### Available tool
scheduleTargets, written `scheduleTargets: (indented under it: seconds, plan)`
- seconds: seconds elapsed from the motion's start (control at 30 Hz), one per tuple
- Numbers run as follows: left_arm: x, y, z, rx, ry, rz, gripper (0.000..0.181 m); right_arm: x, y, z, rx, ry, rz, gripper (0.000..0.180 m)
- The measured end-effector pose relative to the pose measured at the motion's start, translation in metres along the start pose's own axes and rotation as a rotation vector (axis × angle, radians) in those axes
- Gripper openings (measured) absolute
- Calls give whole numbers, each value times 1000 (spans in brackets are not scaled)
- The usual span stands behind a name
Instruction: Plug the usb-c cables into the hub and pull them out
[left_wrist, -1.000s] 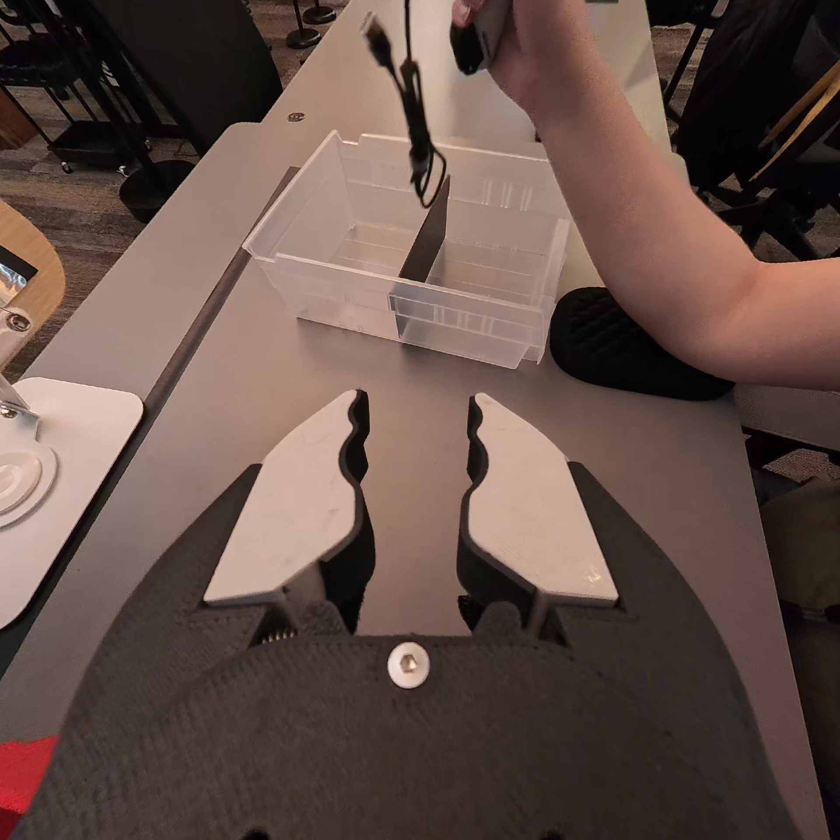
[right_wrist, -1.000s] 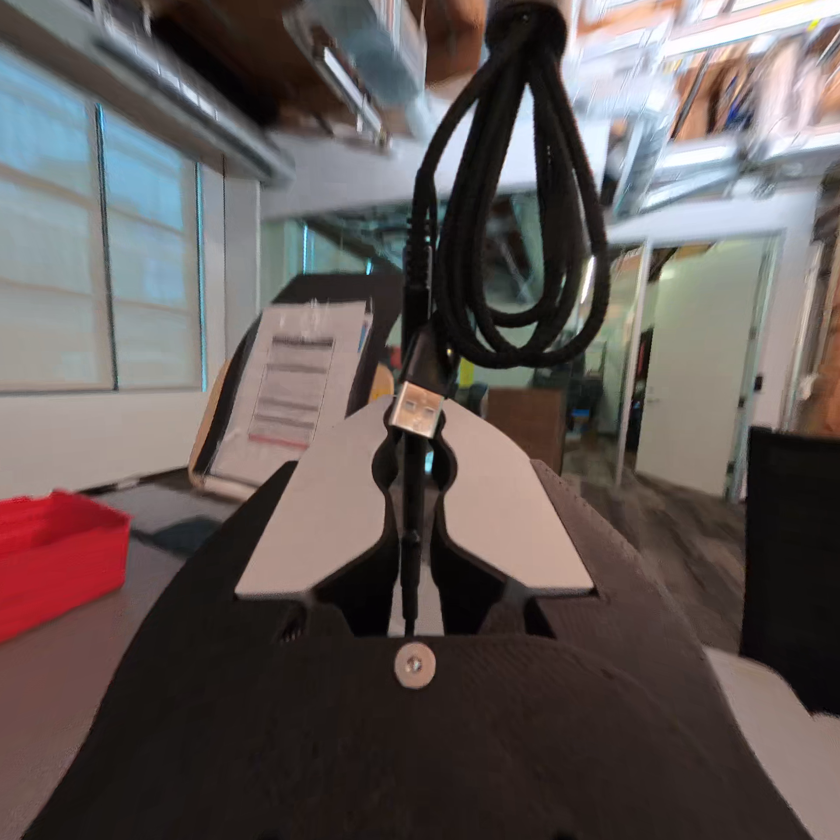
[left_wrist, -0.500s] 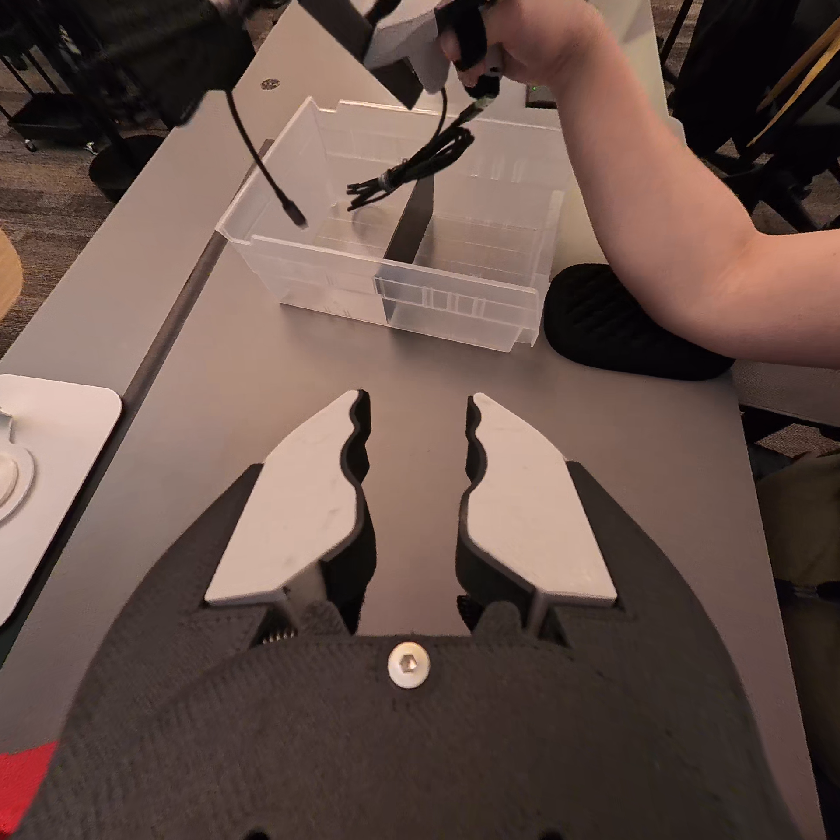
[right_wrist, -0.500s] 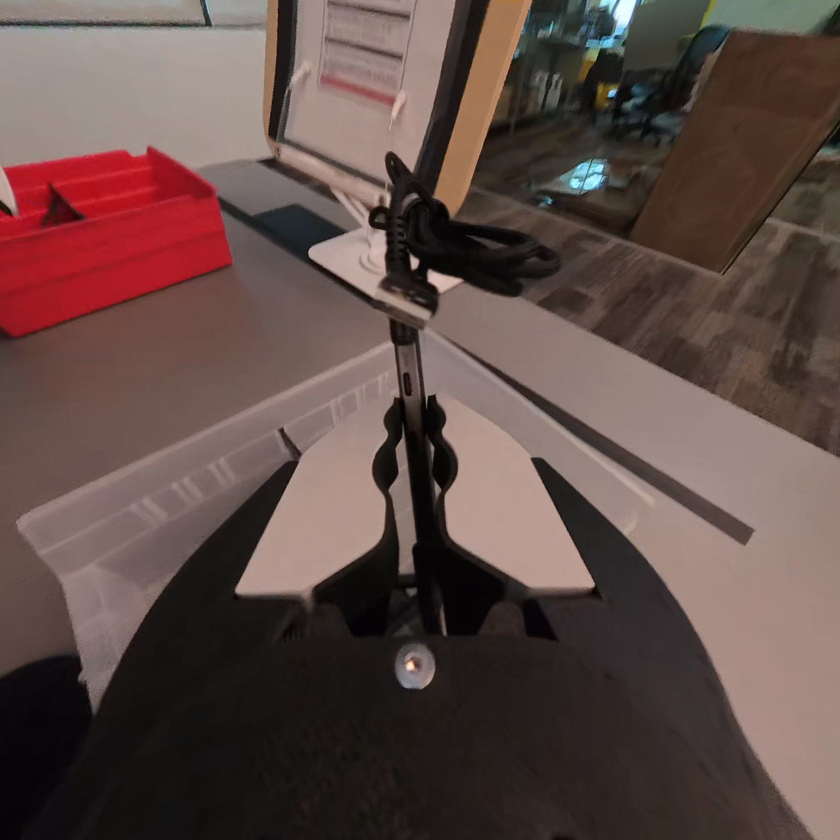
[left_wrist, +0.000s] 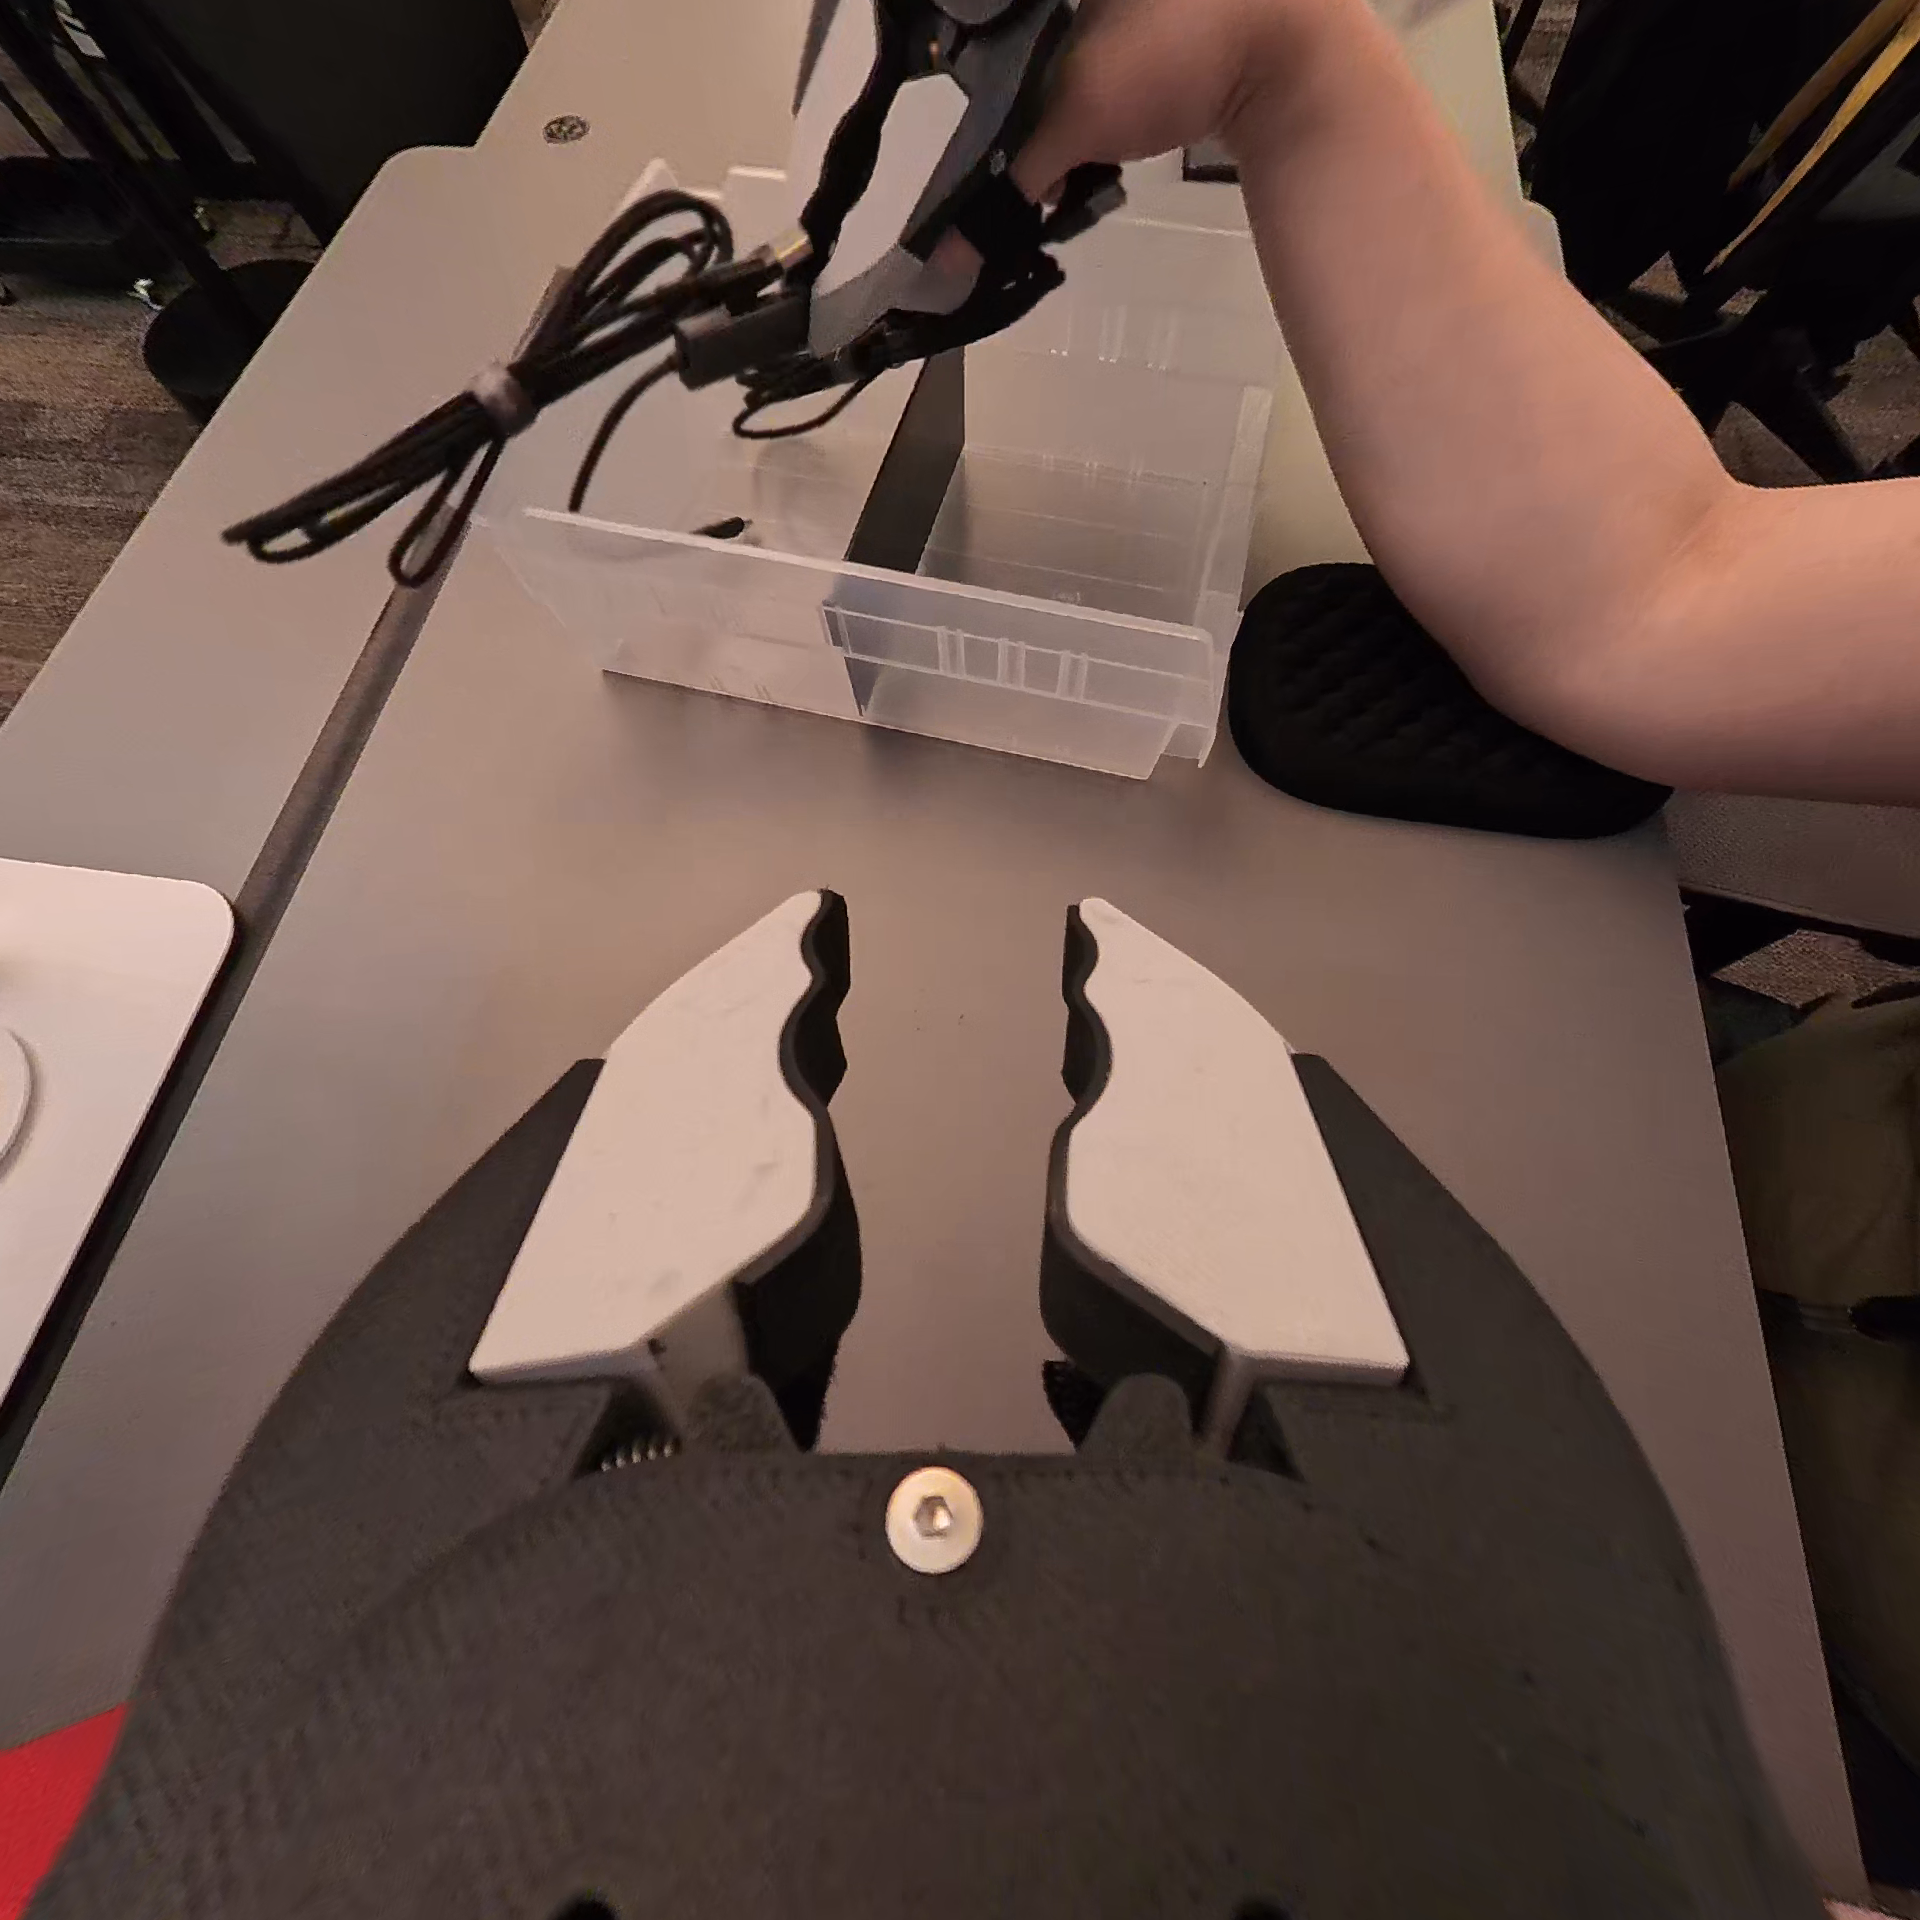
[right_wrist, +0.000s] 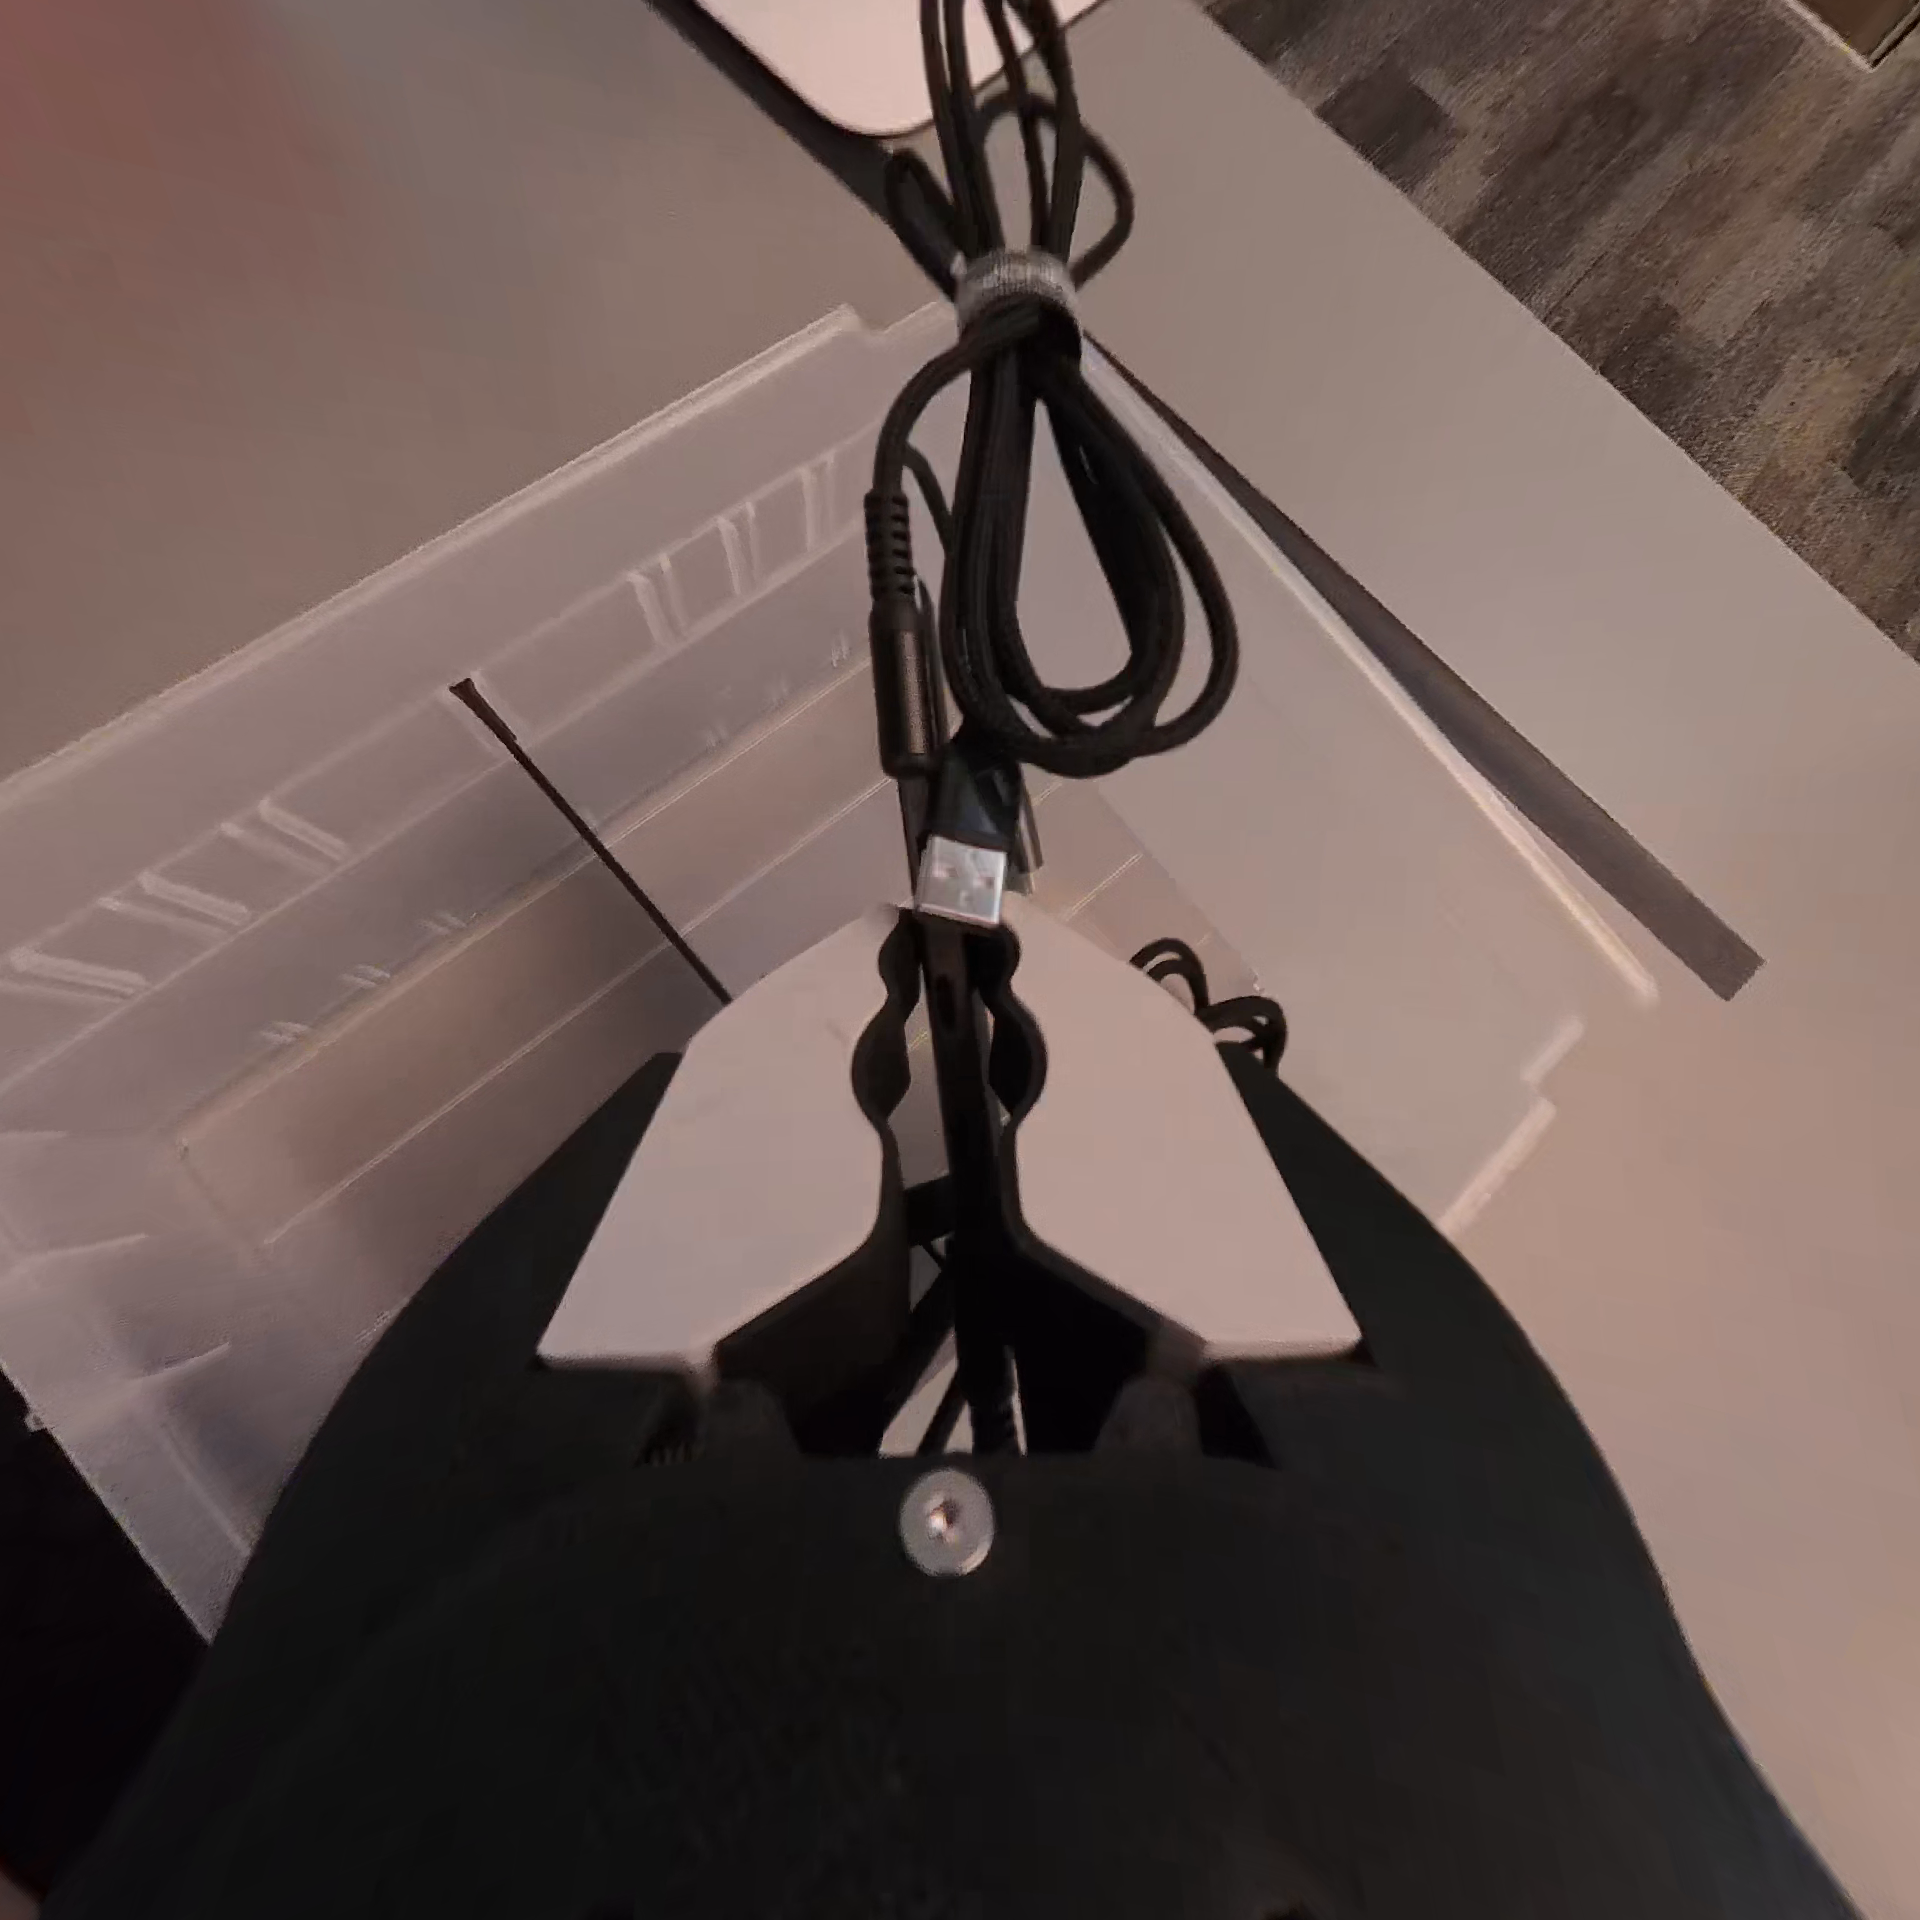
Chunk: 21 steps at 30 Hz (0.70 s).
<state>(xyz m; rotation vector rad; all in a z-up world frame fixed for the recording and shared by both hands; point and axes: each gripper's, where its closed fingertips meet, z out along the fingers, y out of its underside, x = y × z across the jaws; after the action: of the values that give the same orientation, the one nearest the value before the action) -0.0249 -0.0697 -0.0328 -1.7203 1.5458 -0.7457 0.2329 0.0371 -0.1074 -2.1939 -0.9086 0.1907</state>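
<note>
My right gripper (right_wrist: 956, 925) is shut on a slim black part of a coiled black cable bundle (right_wrist: 1039, 520), which a grey strap (right_wrist: 1013, 291) ties together. A silver USB plug (right_wrist: 961, 883) sits just past the fingertips. The gripper points down over the left compartment of a clear plastic bin (right_wrist: 416, 831). In the left wrist view the right gripper (left_wrist: 831, 301) holds the bundle (left_wrist: 488, 405) out past the bin's (left_wrist: 935, 613) left wall, above the table. My left gripper (left_wrist: 951, 914) is open and empty, low over the grey table (left_wrist: 623, 831). I cannot pick out a hub.
The bin has a dark divider (left_wrist: 904, 468). A thin black cable end (right_wrist: 1236, 997) lies in its left compartment. A person's forearm (left_wrist: 1507, 468) rests on a black pad (left_wrist: 1423, 707) right of the bin. A white base (left_wrist: 94, 1039) sits at left, beside the seam between tables (left_wrist: 312, 727). One gripper's finger ends stand about 30 cm off the other's.
The right gripper swung from pointing up at the room to pointing down over the bin, carrying the cable bundle down and left. The left gripper stayed open, almost still.
</note>
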Motion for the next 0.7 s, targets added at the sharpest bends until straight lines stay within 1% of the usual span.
scheduleTargets:
  seconds: [0.13, 0.3, 0.43, 0.47, 0.57, 0.63, 0.7]
  plan:
    - [2, 2, 3, -15, 5, 4, 39, -7, -5, 19, -92, 7, -46, 12]
    - [4, 3, 5, -28, 11, 8, 39, 0, -1, 33, -206, 94, -89, 11]
    - [3, 5, 5, -33, 17, -5, 38, 2, -4, 35, -187, 117, -117, 12]
    - [2, 5, 5, -34, 16, -7, 39, 3, -5, 33, -175, 132, -130, 14]
    - [0, 5, 3, -29, 12, -17, 39, 10, -3, 16, -177, 191, -132, 25]
    - [-1, 5, 1, -22, 10, -24, 39, 14, -4, -5, -168, 225, -97, 29]
    - [-2, 5, 0, -18, 9, -28, 39, 13, -5, -28, -143, 237, -40, 29]
